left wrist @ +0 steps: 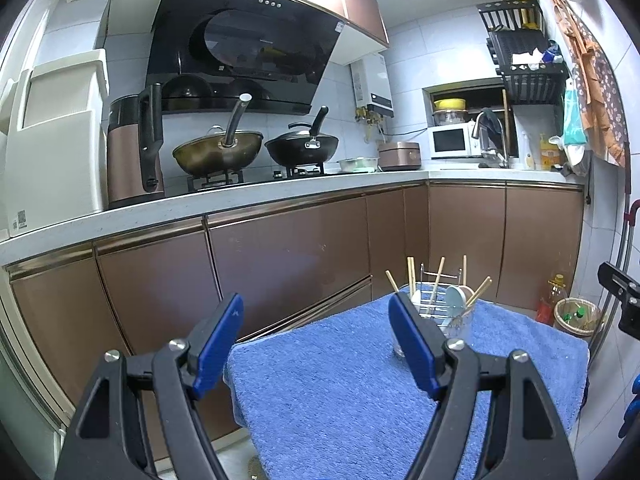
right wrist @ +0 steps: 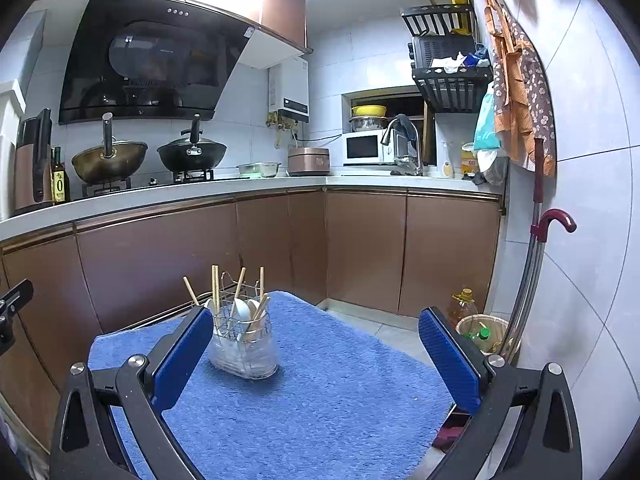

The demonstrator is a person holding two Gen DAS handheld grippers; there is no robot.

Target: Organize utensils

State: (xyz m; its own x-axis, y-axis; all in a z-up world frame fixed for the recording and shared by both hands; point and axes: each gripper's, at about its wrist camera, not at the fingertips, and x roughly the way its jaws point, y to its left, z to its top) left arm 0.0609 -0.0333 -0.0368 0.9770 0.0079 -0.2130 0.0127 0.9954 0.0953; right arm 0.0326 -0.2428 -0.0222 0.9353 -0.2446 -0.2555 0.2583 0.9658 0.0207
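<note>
A clear utensil holder (right wrist: 244, 348) with a wire frame stands on a table covered by a blue towel (right wrist: 320, 400). It holds several wooden chopsticks (right wrist: 215, 288) and white spoons (right wrist: 242, 310). It also shows in the left wrist view (left wrist: 440, 316), at the towel's far side, partly hidden behind my left gripper's right finger. My left gripper (left wrist: 316, 340) is open and empty, held above the towel's (left wrist: 360, 392) near left part. My right gripper (right wrist: 316, 360) is open and empty, with the holder just beyond its left finger.
Brown kitchen cabinets (right wrist: 200, 256) run behind the table, under a counter with woks (right wrist: 110, 160), a kettle (left wrist: 134, 152) and a microwave (right wrist: 362, 148). A wastebasket (right wrist: 482, 332), an oil bottle (right wrist: 464, 304) and an umbrella (right wrist: 536, 264) stand at the right wall.
</note>
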